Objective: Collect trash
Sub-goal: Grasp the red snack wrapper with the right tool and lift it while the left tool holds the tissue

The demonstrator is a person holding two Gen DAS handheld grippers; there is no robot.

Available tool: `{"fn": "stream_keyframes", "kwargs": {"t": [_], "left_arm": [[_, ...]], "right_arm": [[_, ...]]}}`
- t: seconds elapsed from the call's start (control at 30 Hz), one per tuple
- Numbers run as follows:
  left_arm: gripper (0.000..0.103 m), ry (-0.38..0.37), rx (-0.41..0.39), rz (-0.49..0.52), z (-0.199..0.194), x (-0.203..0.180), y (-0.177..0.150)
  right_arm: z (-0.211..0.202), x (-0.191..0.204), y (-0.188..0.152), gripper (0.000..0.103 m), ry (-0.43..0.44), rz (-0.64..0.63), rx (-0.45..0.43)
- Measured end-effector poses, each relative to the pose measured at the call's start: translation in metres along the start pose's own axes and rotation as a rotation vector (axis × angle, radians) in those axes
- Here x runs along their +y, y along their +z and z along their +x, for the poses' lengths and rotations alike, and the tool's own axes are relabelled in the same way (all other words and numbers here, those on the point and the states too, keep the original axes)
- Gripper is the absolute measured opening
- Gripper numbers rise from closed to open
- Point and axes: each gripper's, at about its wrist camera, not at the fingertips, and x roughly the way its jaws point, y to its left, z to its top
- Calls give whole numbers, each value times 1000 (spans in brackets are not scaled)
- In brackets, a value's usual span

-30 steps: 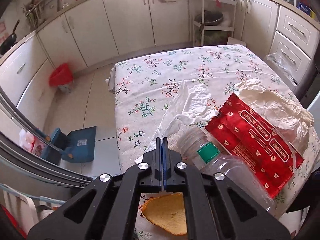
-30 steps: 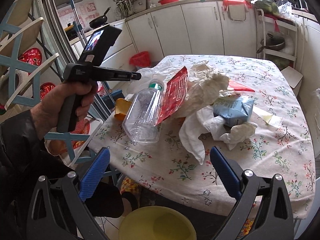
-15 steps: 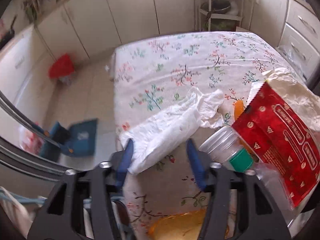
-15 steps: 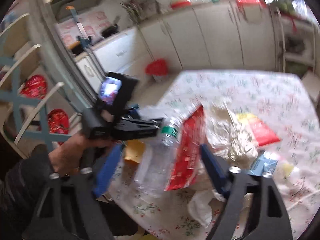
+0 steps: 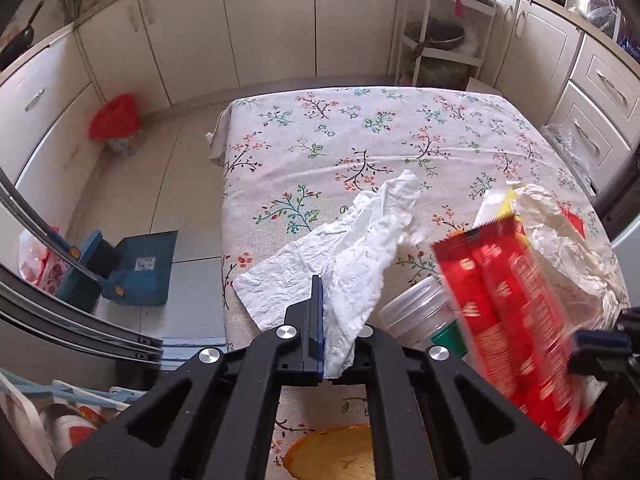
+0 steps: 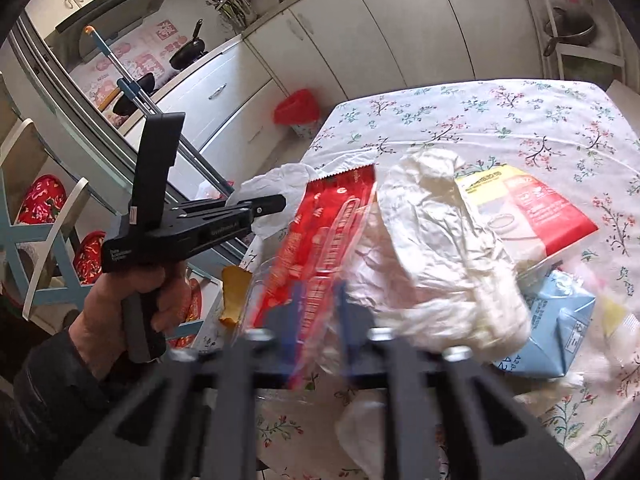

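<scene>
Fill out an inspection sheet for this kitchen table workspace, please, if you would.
Surface: table under a floral cloth, far half bare.
Job's things: paper towel, red wrapper, clear bottle, crumpled white paper, blue carton, yellow-red packet, orange scrap at the near edge.
Clutter: nothing seen beyond the trash.
Grippers: left gripper has its jaws shut on the paper towel; right gripper has its jaws closing with the red wrapper between them.
Cables: nothing seen.
Surroundings: red-lined bin and blue dustpan on the floor; cream cabinets behind.
</scene>
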Motion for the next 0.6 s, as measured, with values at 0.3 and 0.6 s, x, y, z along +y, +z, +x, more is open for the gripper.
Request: {"fn": "stream_keyframes", "kwargs": {"t": [0.3,0.6], "left_arm": [[0,4,-20,-17,-7,2,2],[1,0,4,17,-2,-9,-2]], "right_arm": [[11,-20,2,48,129,136,40],[37,-16,24,50,162,167,95]]}}
